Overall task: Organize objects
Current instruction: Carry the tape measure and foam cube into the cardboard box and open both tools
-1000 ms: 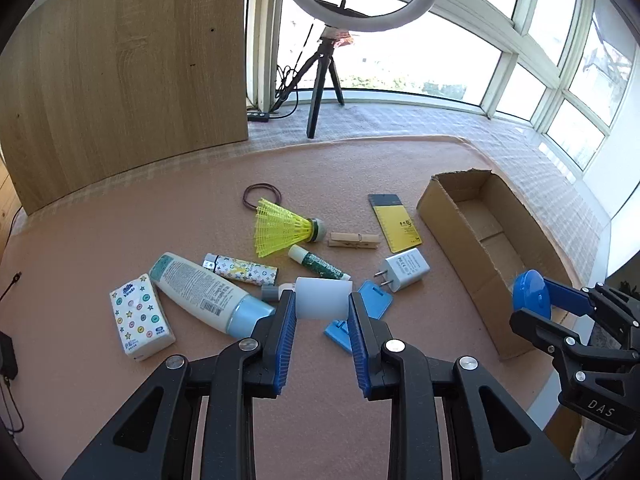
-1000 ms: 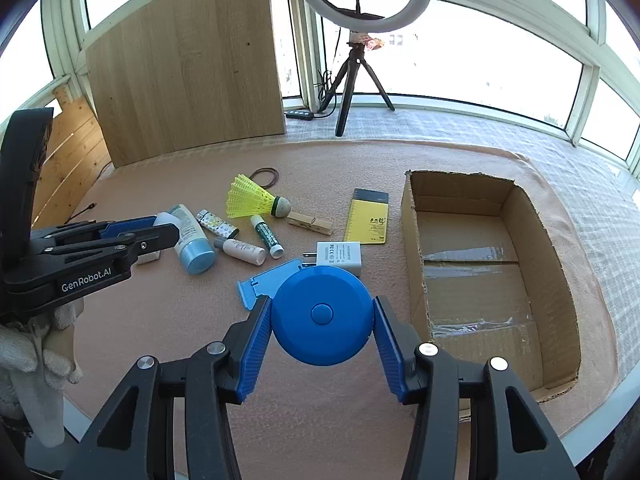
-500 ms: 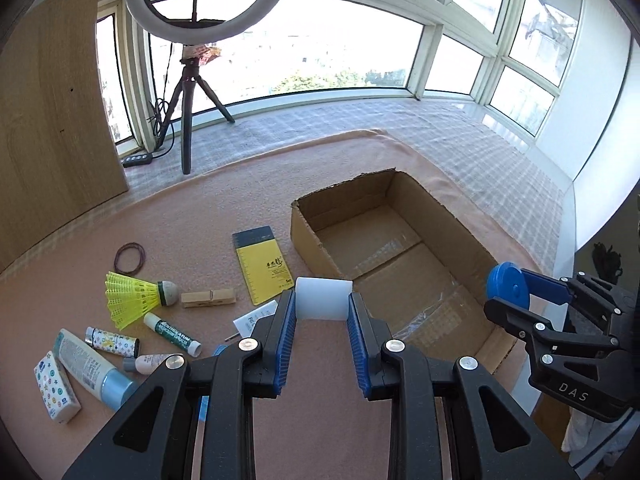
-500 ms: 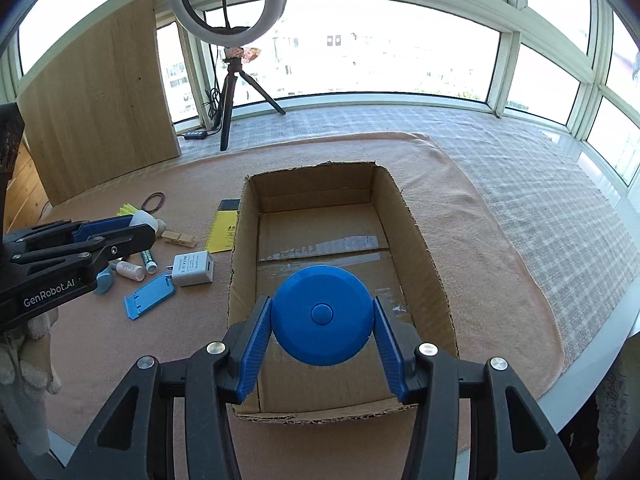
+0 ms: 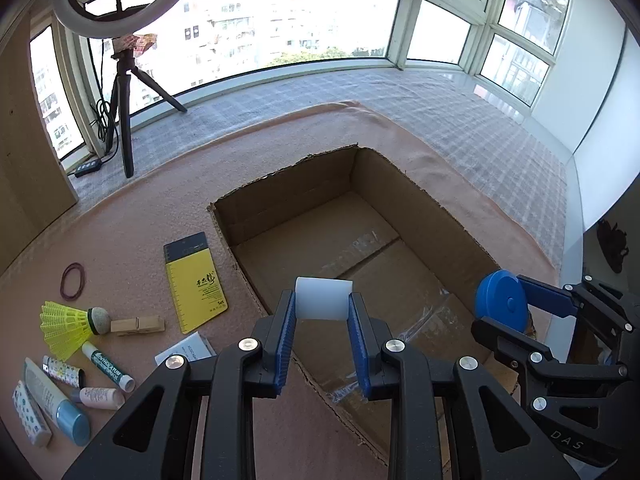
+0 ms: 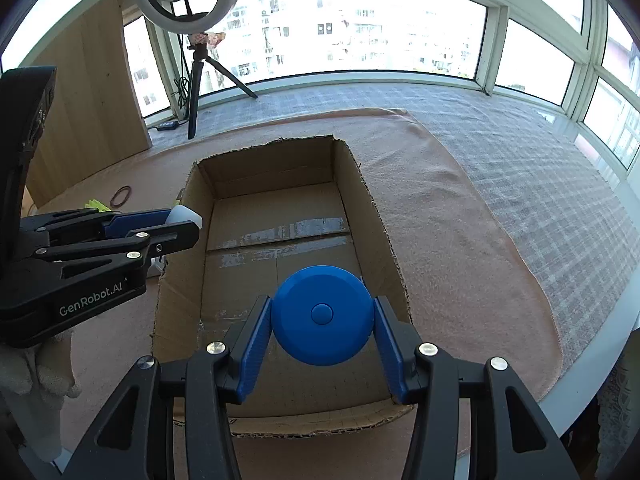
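A white cylinder [image 5: 322, 298] is pinched between the blue fingers [image 5: 285, 332] of the left gripper [image 5: 322, 320], held above the near left wall of the open cardboard box [image 5: 448, 236], while the right gripper [image 6: 322, 344] clamps a round blue case [image 6: 322, 314] over the box's near end. A second ago both grippers hung over the scattered items on the worktop [image 5: 132, 216], the cylinder above the pile and the blue case short of the box; since then both have swung across, and the box has come to fill the middle of each wrist view. In the box only its taped floor shows, with nothing seen lying on it; both held items are in the air above it. Left outside on the peach cloth, beside the box, lie a yellow notepad [image 5: 195, 282], a wooden clothespin [image 5: 137, 325], a yellow shuttlecock [image 5: 68, 323], a brown hair tie [image 5: 73, 281], a green-labelled tube [image 5: 107, 366], a lotion bottle [image 5: 56, 400], a small patterned tube [image 5: 63, 369], a small pink bottle [image 5: 98, 398], a tissue pack [image 5: 30, 413] and a white charger [image 5: 185, 353] partly hidden by the left gripper. A ring light on a tripod [image 6: 196, 80] stands by the window.
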